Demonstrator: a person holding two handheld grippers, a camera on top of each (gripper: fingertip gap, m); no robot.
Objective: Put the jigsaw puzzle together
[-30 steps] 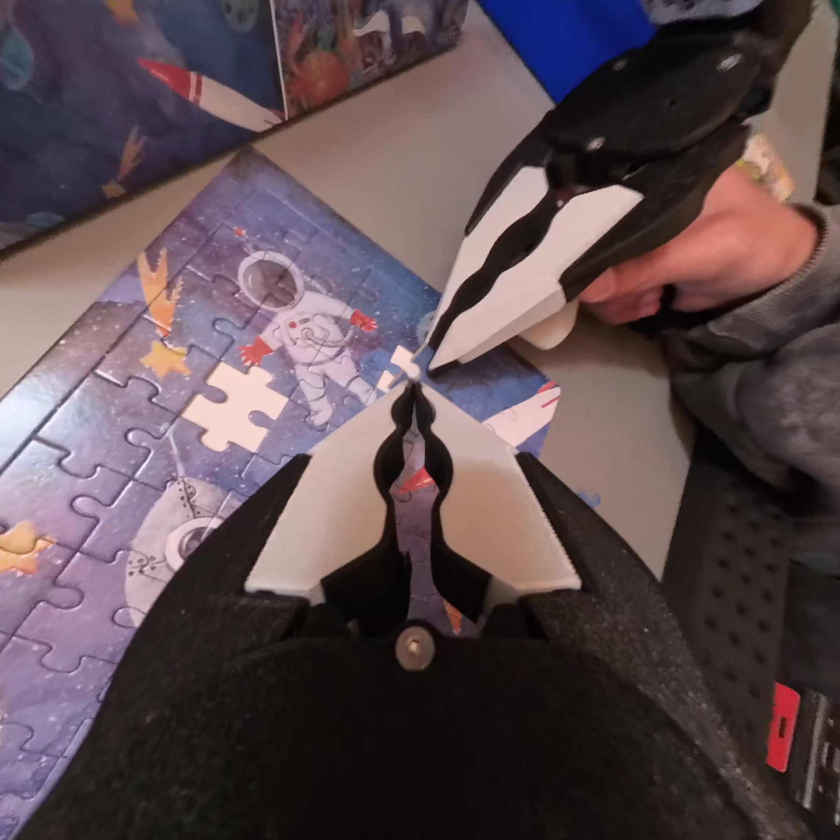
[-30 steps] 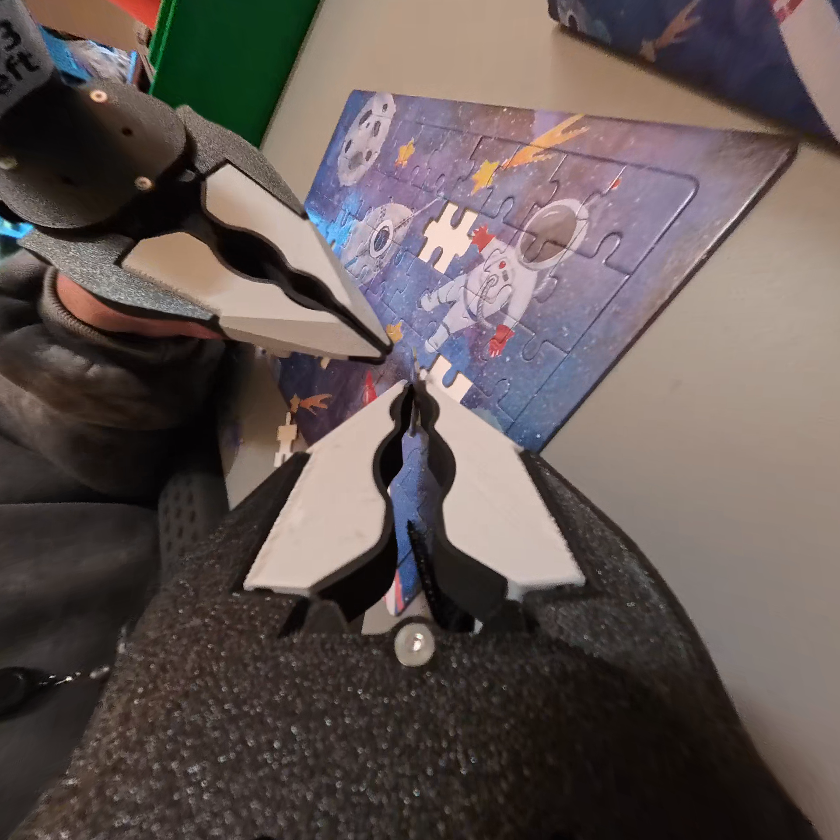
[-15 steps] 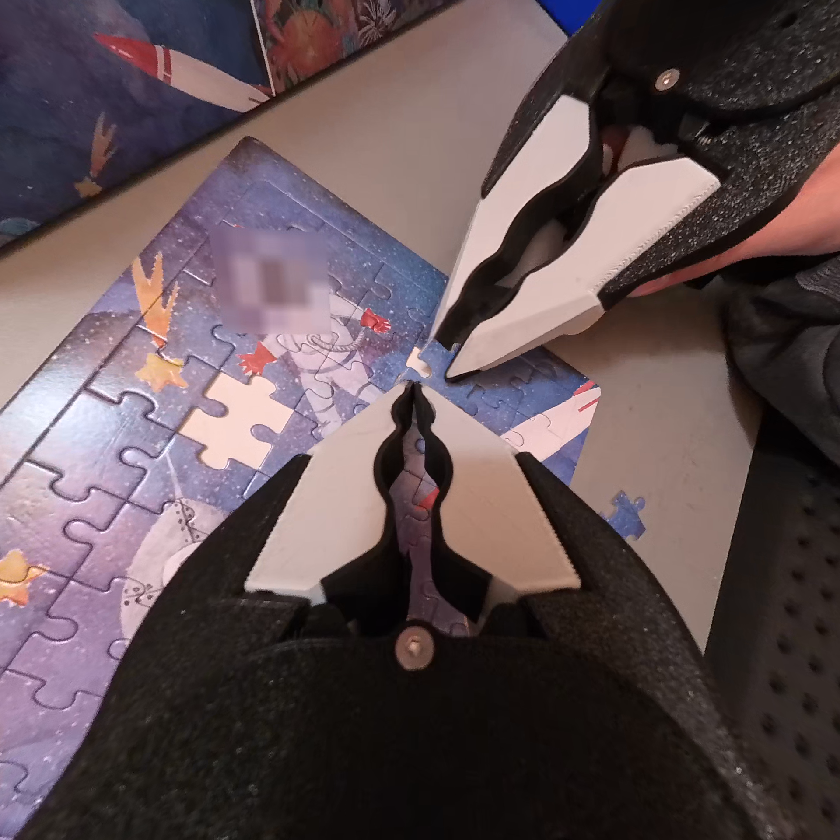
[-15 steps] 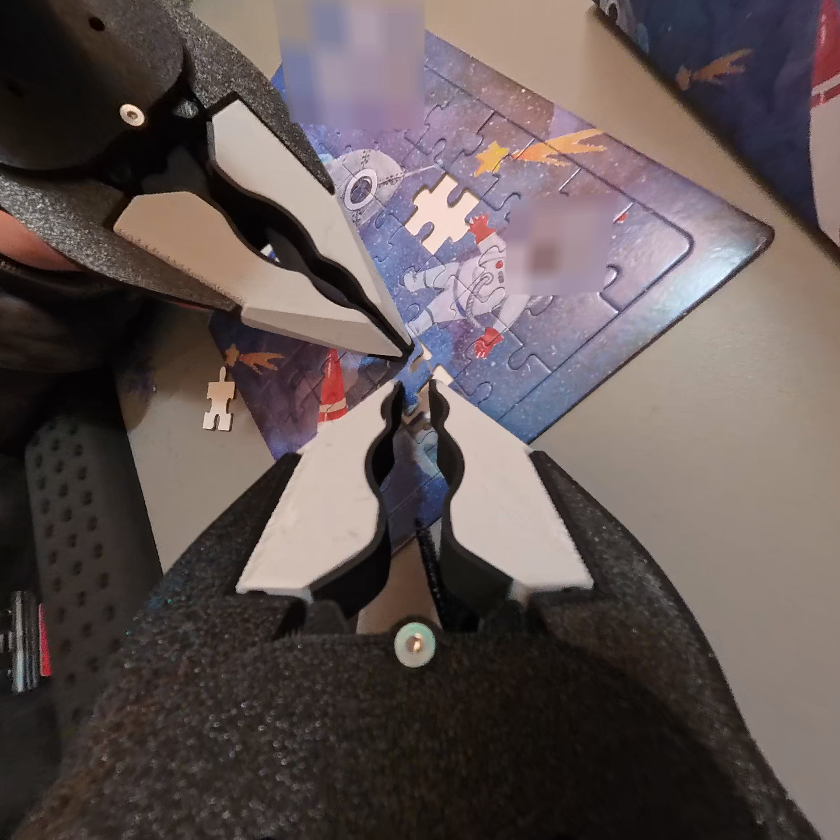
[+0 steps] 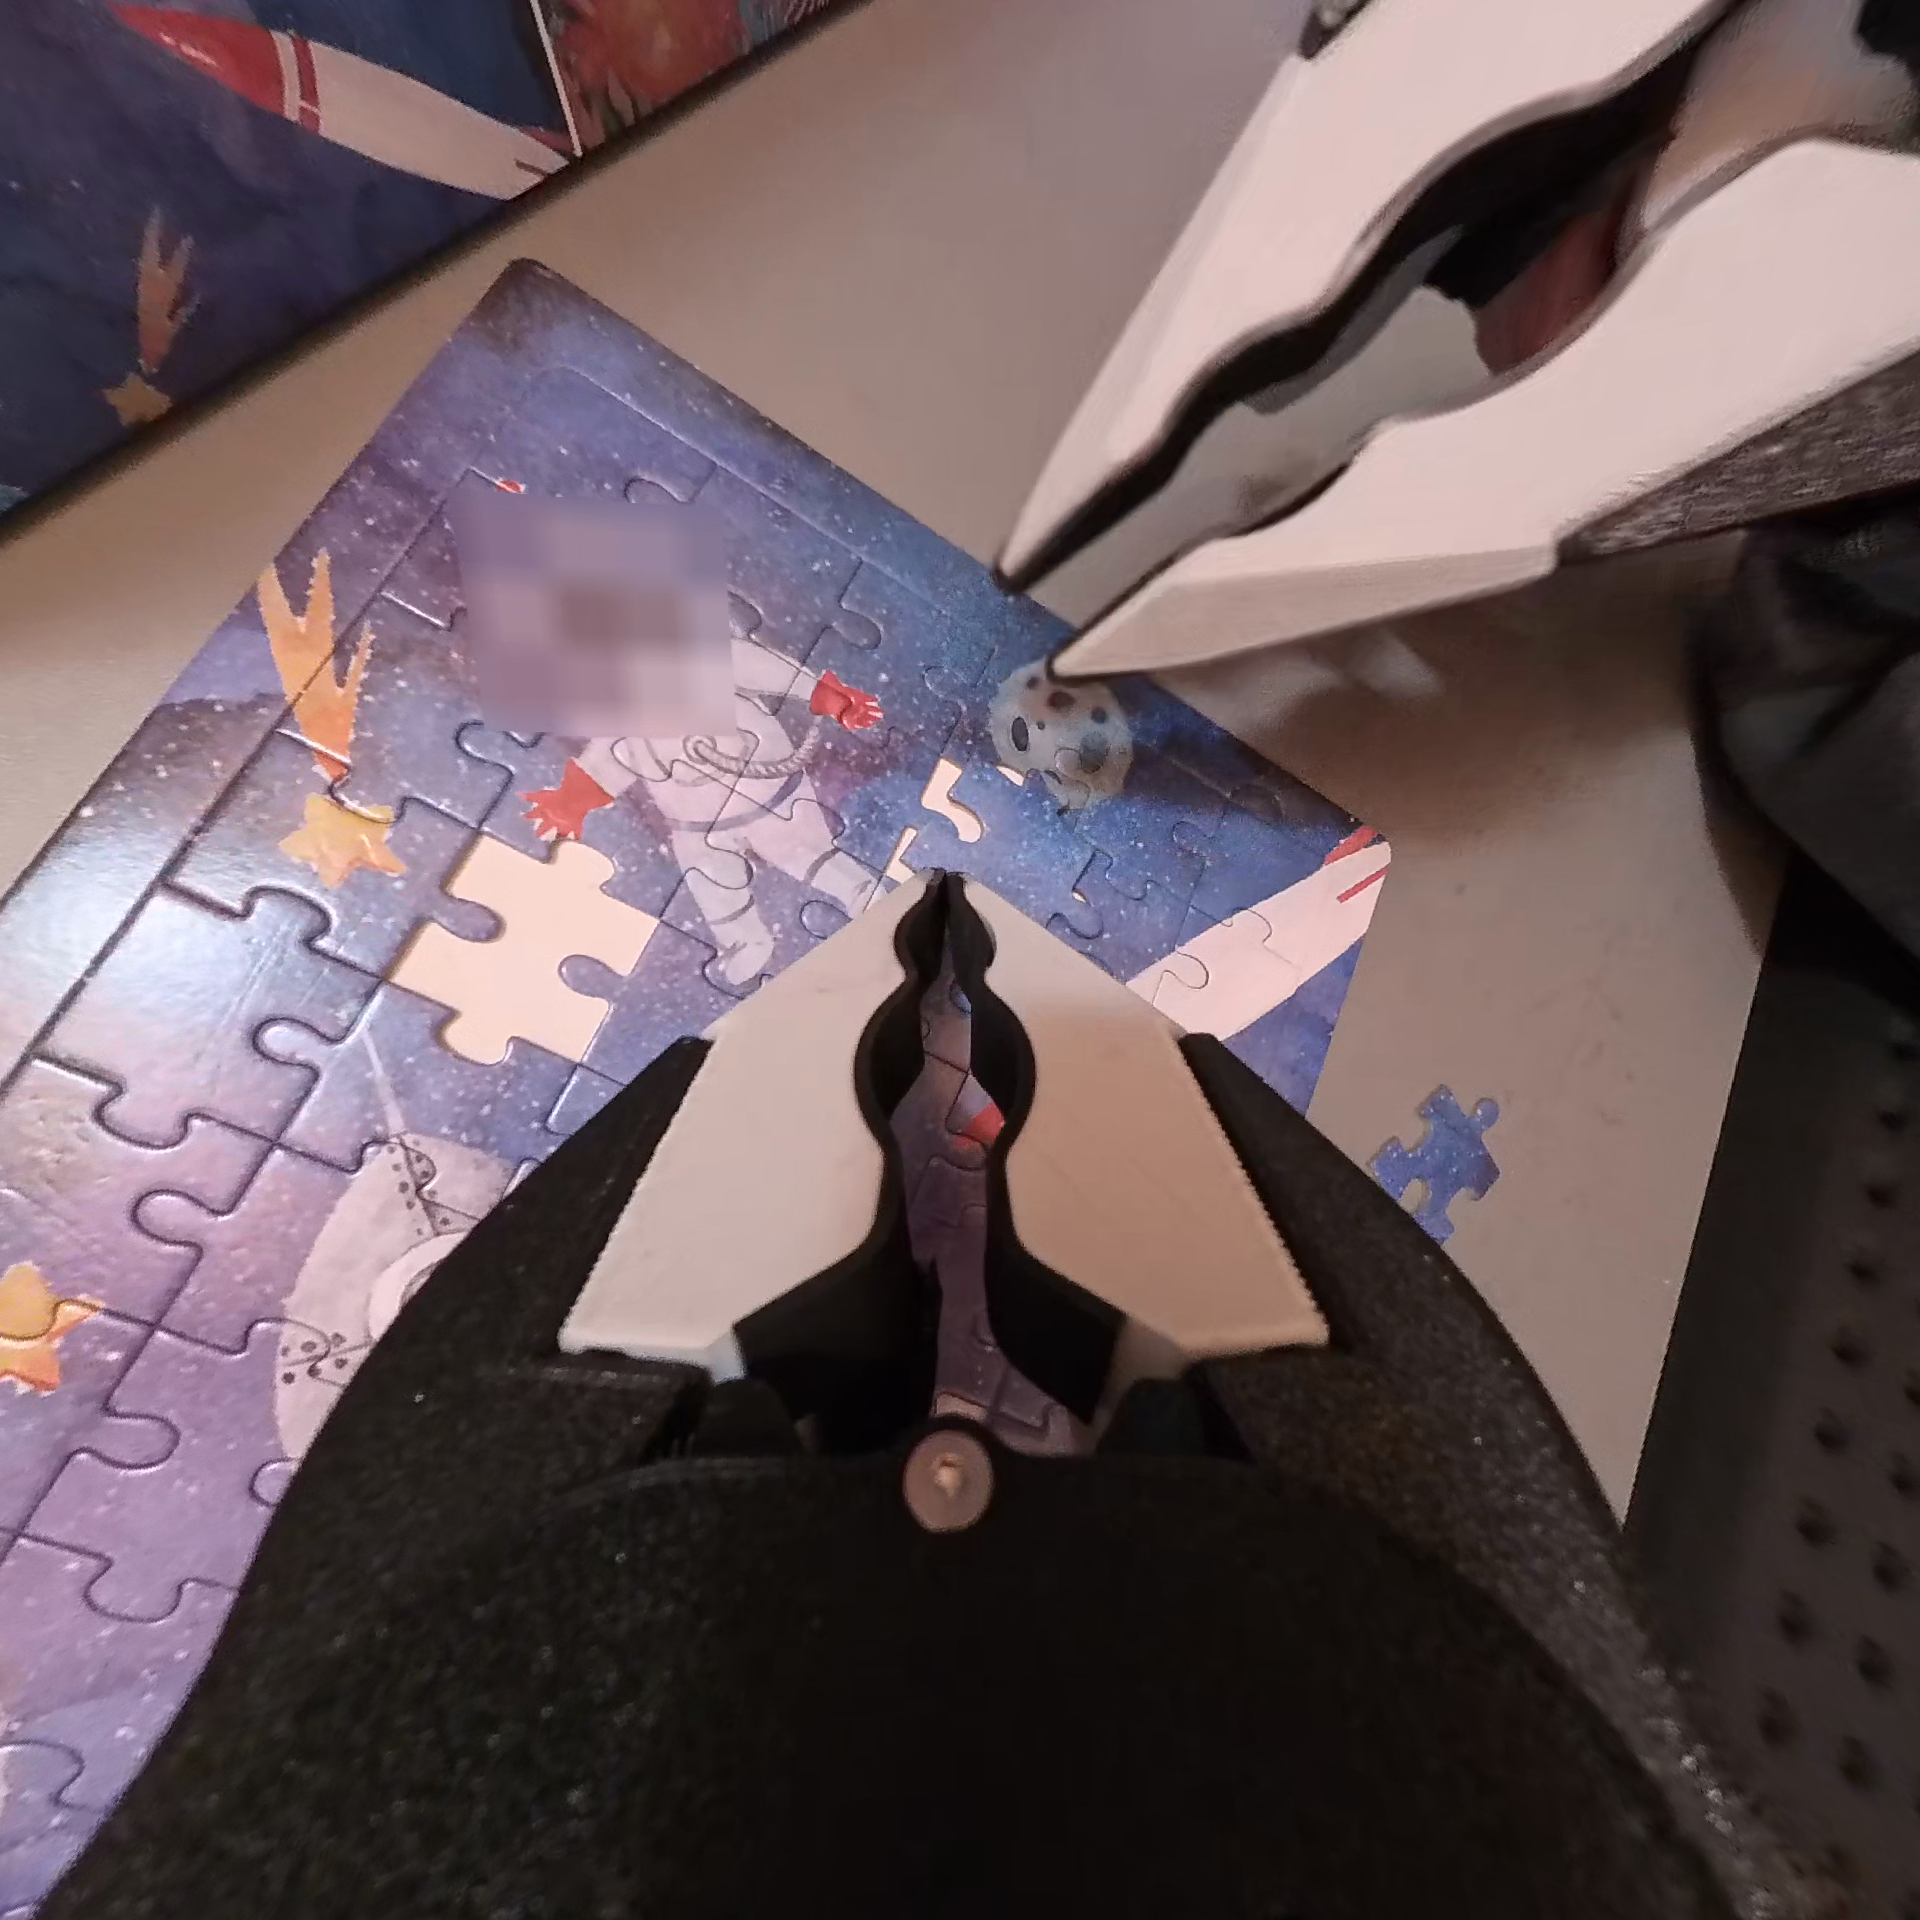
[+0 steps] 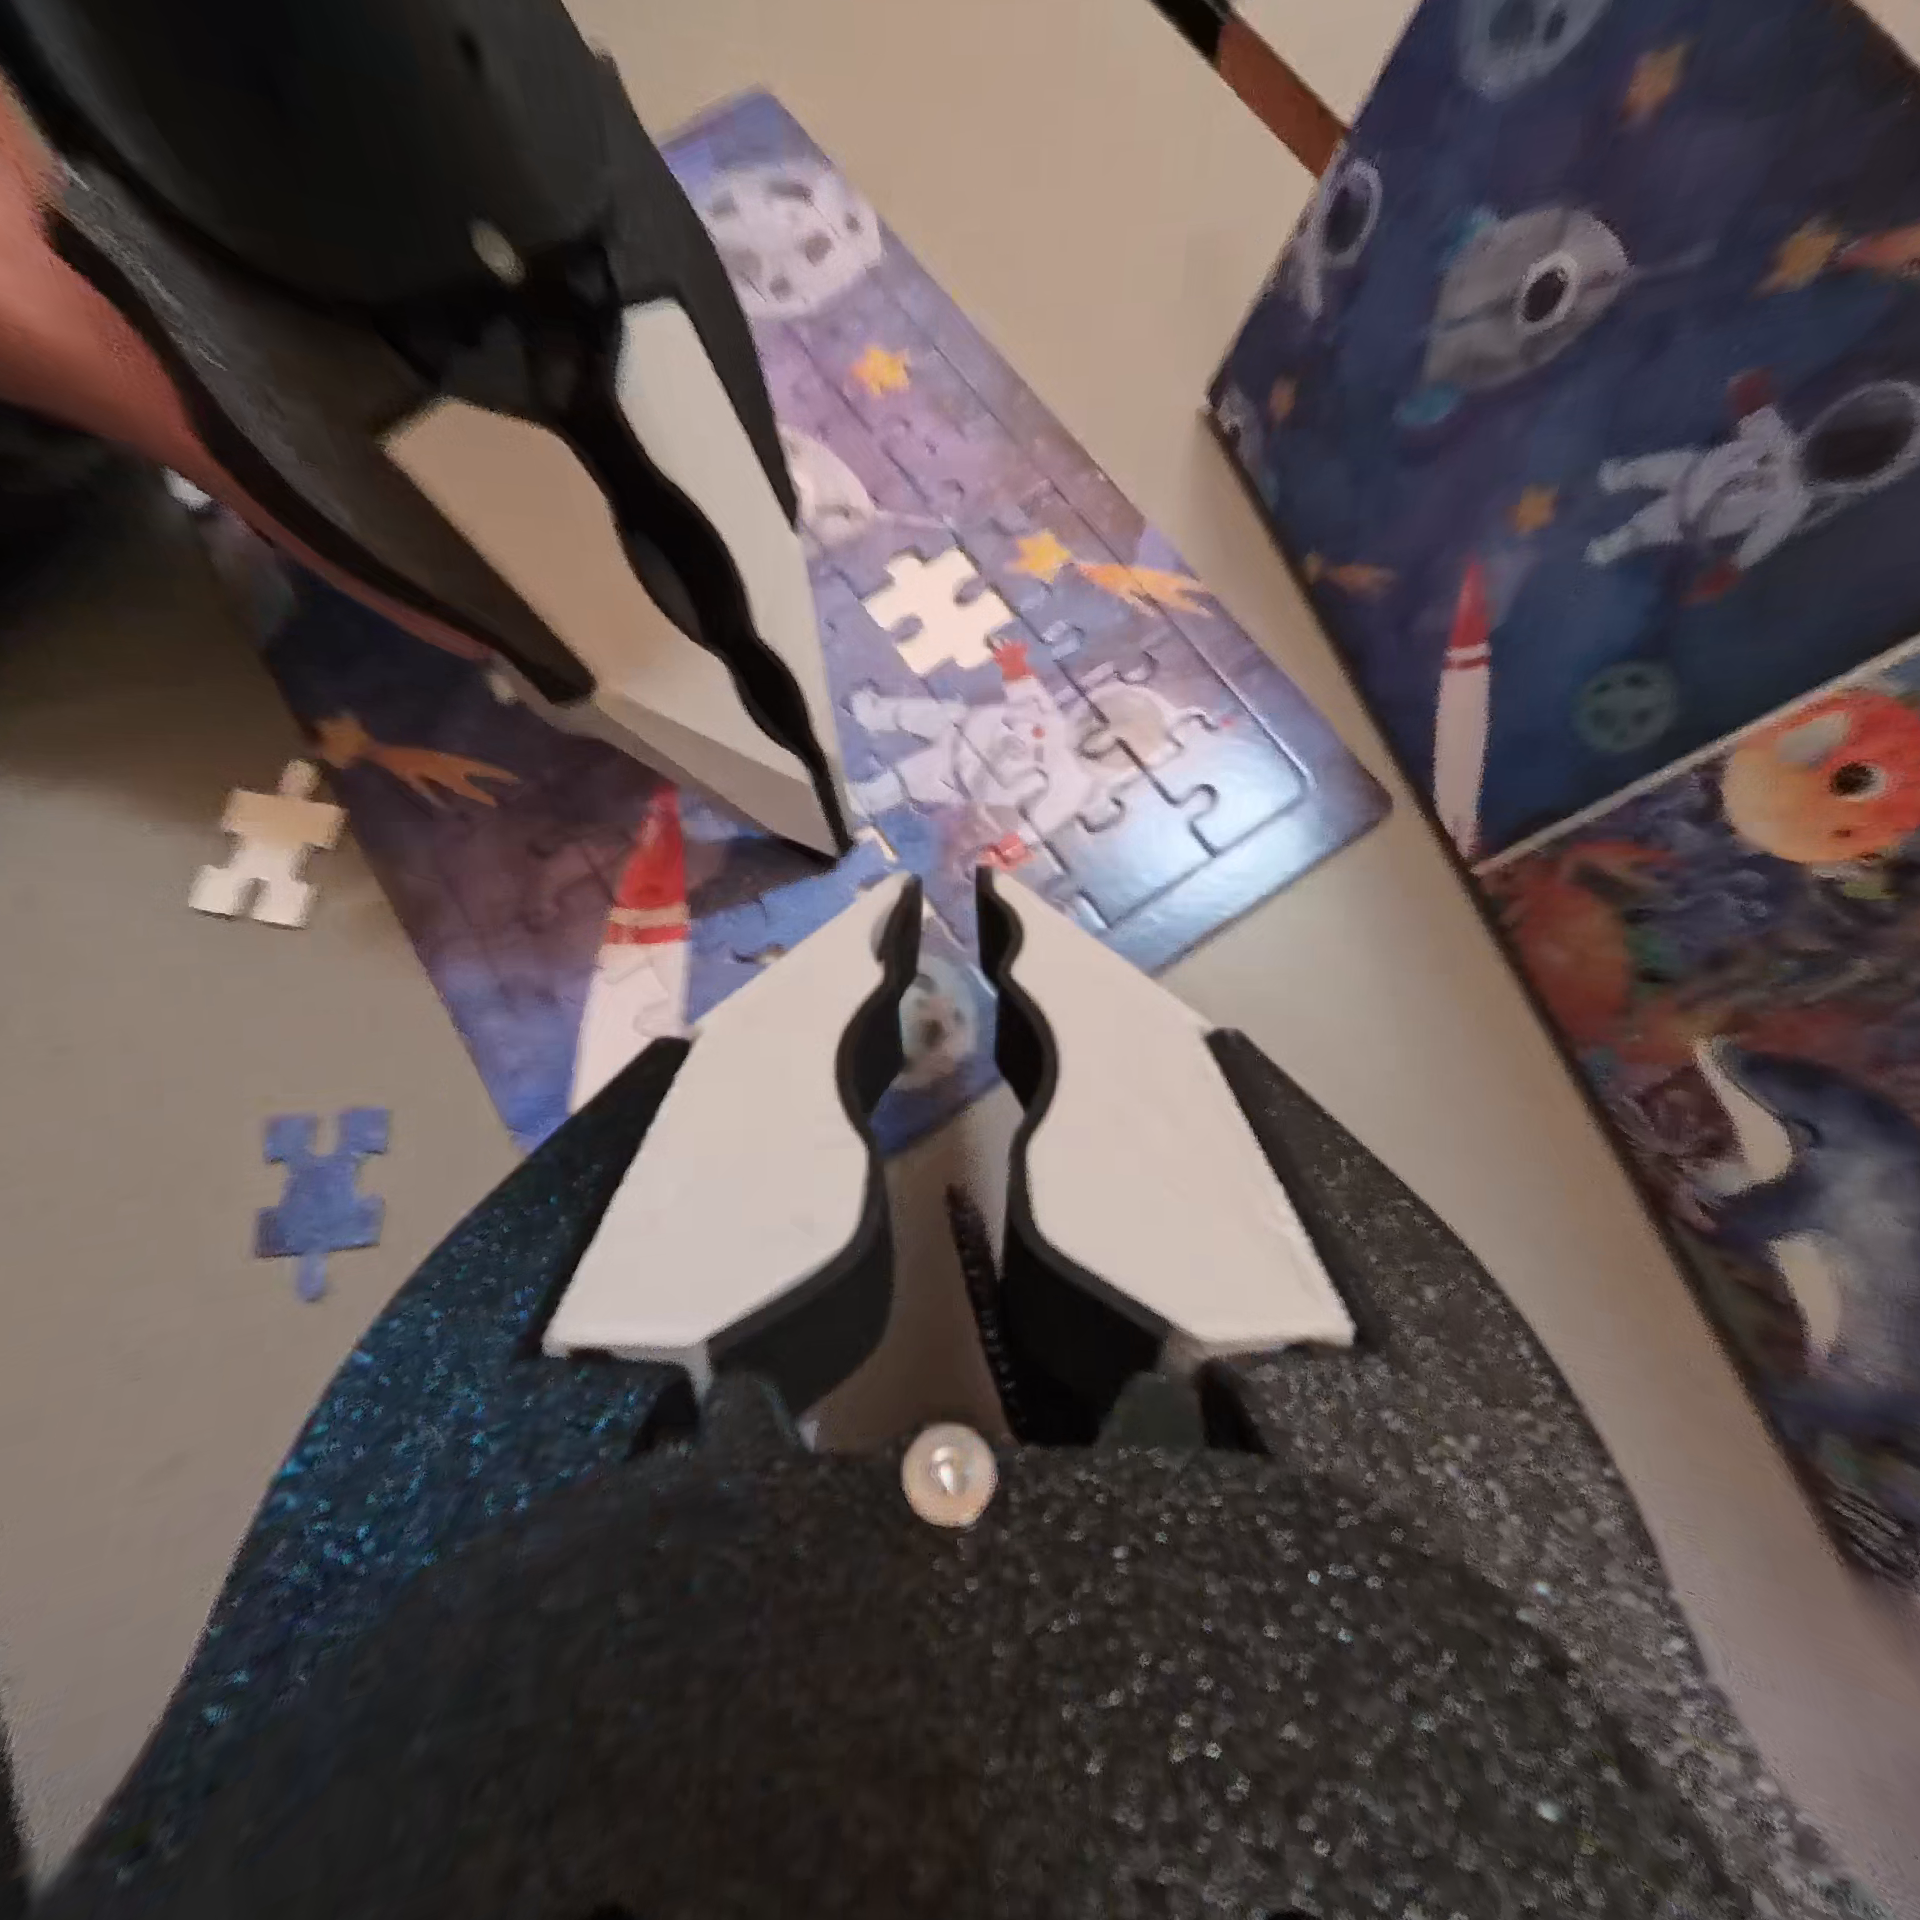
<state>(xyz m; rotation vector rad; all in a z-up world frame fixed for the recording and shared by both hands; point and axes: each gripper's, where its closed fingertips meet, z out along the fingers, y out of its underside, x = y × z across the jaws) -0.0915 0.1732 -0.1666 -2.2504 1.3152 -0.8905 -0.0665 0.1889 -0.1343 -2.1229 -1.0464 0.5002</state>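
Two grippers meet over the space-themed jigsaw puzzle [image 5: 312, 1039], which lies flat on the beige table [image 5: 831, 208]. Left gripper [image 5: 943, 878]: fingers pressed together at the tips, which sit low over the board just beside a small white sliver of gap [image 5: 951, 805] near the grey asteroid; whether the tips pinch a piece there, I cannot tell. Right gripper [image 6: 945, 883]: fingers slightly apart, nothing between them, tips above the near edge of the board.

One full piece-shaped gap [image 5: 530, 945] shows bare white backing, left of the astronaut's legs. Loose pieces on the table, off the board: one blue piece [image 6: 322, 1184] face up, and one pale piece [image 6: 268, 857] face down, both on the rocket side of the puzzle, apart from each other. In the left wrist view only the blue piece shows, just beside the board's corner.

Illustrated box panels [image 6: 1610, 416] with matching space art stand at the far side of the board, near it but not touching. Right wrist view is motion-blurred.
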